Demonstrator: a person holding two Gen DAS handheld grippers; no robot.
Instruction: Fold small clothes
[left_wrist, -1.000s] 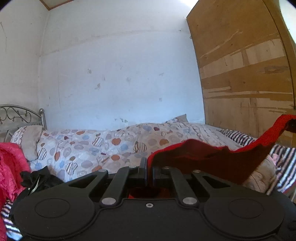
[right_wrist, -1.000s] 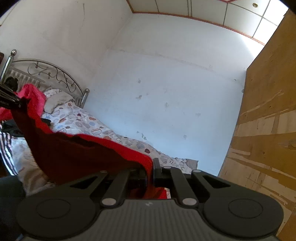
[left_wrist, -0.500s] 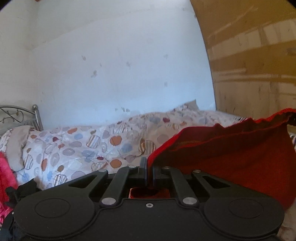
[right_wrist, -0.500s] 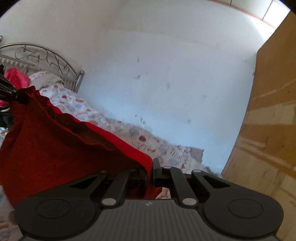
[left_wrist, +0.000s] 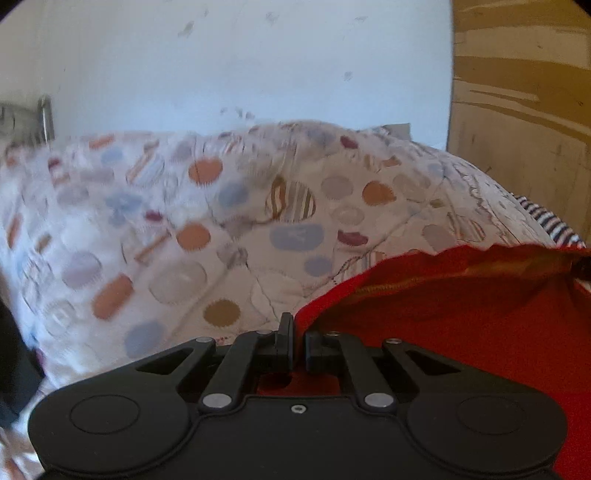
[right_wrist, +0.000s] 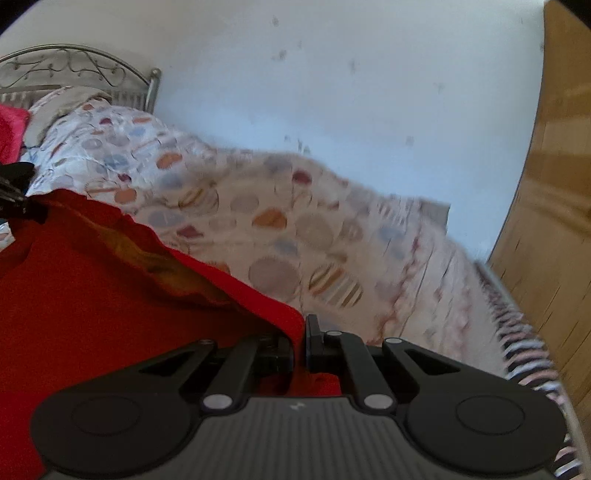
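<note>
White wall behind, spotted quilt (left_wrist: 258, 229) across the bed below, and the red garment (left_wrist: 461, 314) hangs stretched between both tools over that quilt, left gripper (left_wrist: 299, 341) clamped on one corner, right gripper (right_wrist: 300, 343) pinching the other corner.

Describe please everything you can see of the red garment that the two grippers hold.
The red garment looks like soft knit fabric with a wavy, stitched top edge and a duller orange-brown inner face. It hangs spread between both tools: the left hand-held gripper is shut on one corner, the right hand-held gripper on the other. It sags slightly in the middle, above the patterned quilt.
</note>
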